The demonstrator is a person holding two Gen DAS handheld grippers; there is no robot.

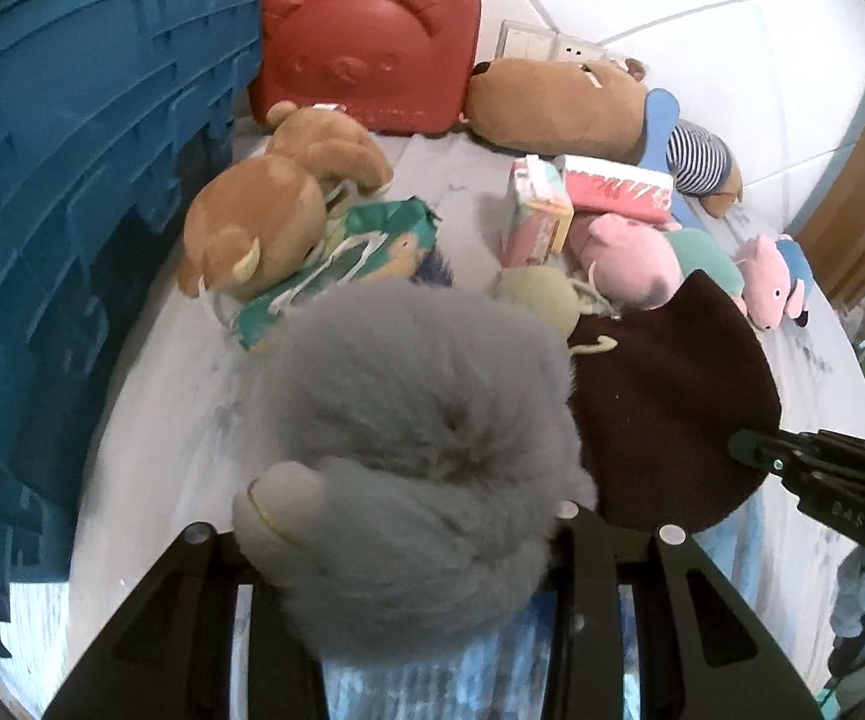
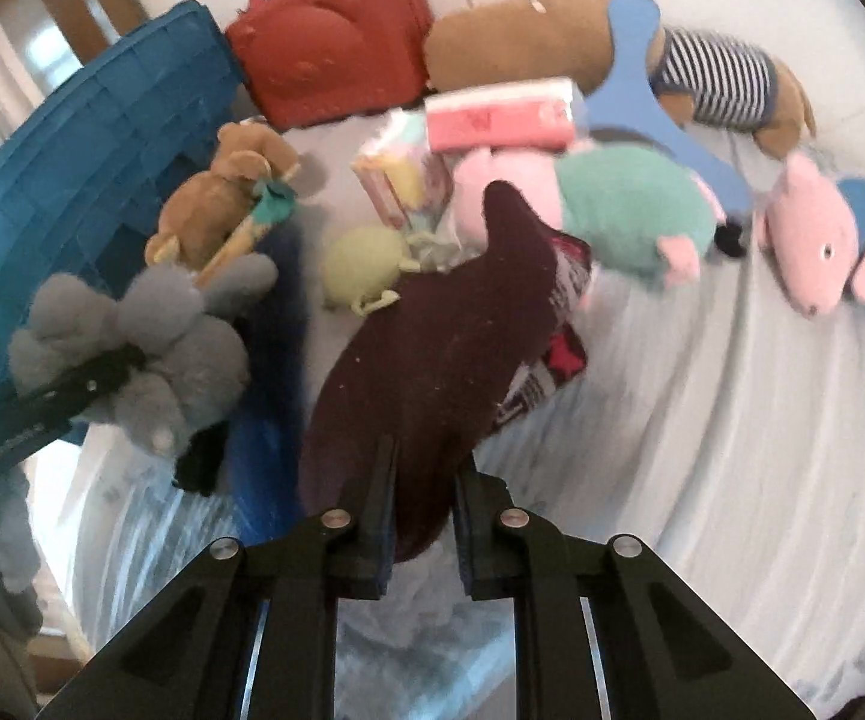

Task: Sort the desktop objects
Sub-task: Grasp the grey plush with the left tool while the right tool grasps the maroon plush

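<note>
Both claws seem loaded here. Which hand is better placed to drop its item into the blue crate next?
Probably left. The left claw grips the grey plush right beside the blue crate. The right claw holds the maroon cloth farther from the crate, with the plush between.

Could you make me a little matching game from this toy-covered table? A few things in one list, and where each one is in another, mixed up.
Things:
1. grey plush toy
2. dark maroon cloth
3. red case
4. blue crate

Places:
A. standing at the back by the wall
B. clamped in the right gripper
C. along the table's left edge
D. clamped in the left gripper

Pairs: 1-D, 2-B, 3-A, 4-C
</note>
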